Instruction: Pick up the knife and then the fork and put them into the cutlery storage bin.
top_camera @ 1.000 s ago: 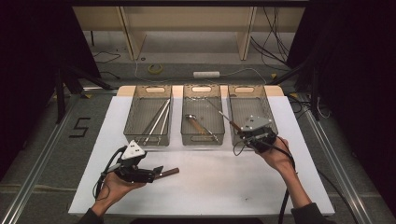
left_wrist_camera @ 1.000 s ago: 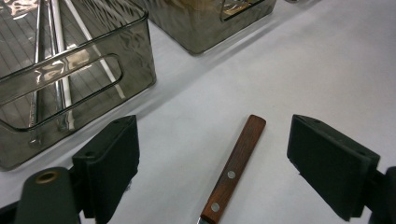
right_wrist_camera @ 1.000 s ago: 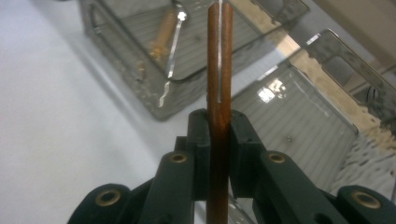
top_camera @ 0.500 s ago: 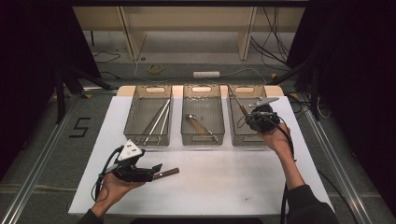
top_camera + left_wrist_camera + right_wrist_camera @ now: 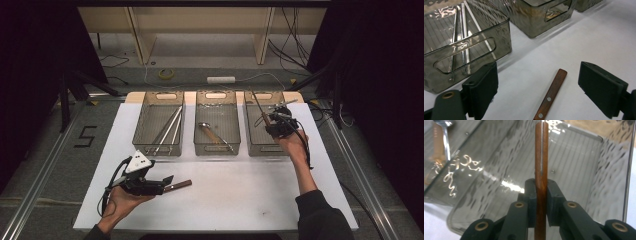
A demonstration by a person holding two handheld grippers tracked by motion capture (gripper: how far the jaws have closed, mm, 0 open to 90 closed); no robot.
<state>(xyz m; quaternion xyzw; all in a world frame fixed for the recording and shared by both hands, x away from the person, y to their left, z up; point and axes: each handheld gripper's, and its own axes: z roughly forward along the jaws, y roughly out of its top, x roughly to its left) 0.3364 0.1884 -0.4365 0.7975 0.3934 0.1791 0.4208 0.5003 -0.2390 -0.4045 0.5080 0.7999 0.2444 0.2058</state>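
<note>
Wood-handled knife clamped edge-on between the right gripper pads, jaws nearly closed on the handle, the free end sticking up and away over the right-hand bin; in the high view the right gripper sits over that bin's middle, knife slanting toward the far rim. Change: a second ago this gripper was at the bin's near end, half a second ago further in, now deeper again toward the middle and a little lower; grip width unchanged throughout, so it's carrying, not releasing. Judged: cutlery sorting, this piece is about to be dropped in the right bin, release not yet done. Second wood-handled knife lies flat on the white table between the left gripper jaws, which stand wide open with pads clear of it, nothing held; the left hand hasn't moved over the second, waiting near the front edge. Left bin holds long metal rods, middle bin a spoon-like piece, type hard to tell. Likely next: open right jaws, then left picks up its knife
</note>
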